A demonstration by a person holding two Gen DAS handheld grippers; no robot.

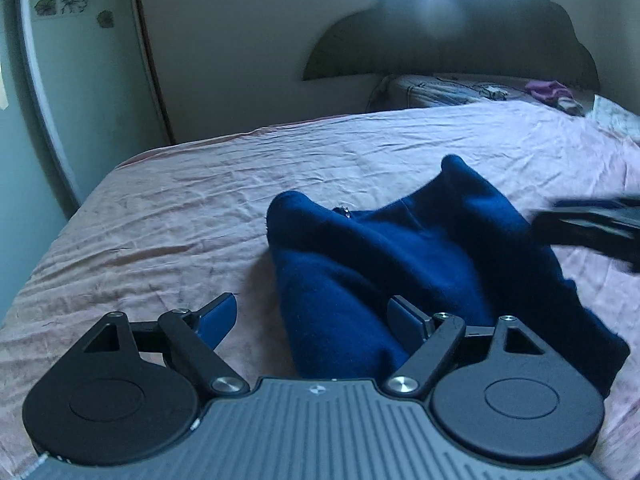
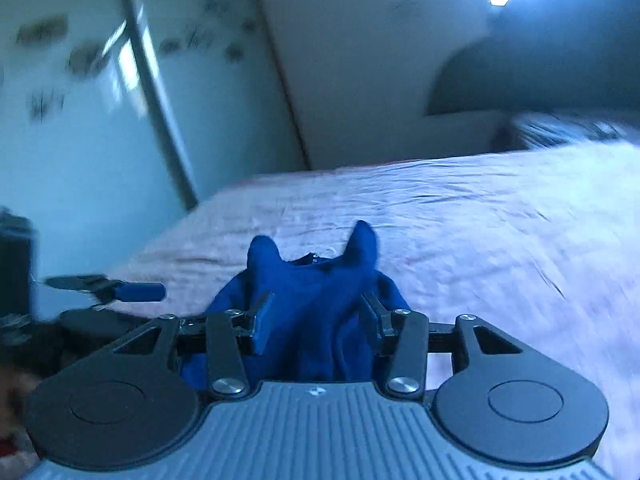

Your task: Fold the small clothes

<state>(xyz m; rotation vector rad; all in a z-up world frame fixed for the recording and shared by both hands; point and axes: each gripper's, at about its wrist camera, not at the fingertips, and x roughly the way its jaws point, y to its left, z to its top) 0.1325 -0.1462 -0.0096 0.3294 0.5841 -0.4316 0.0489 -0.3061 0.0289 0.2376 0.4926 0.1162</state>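
A small dark blue garment (image 1: 400, 256) lies bunched on the pink bedsheet (image 1: 180, 208), its two rounded corners raised. My left gripper (image 1: 312, 320) is open just above its near left edge; the cloth lies between and under the fingers. My right gripper (image 2: 316, 320) is open with the blue garment (image 2: 316, 300) bunched between its fingers. The right gripper shows blurred at the right edge of the left wrist view (image 1: 596, 228). The left gripper's blue-padded finger shows at the left of the right wrist view (image 2: 132, 292).
The bed's far edge meets a wall and a pale wardrobe (image 1: 80, 80) with flower prints. A dark scalloped headboard (image 1: 460, 40) and a pillow (image 1: 448, 92) are at the back right, with a purple cloth (image 1: 548, 90) on the pillow.
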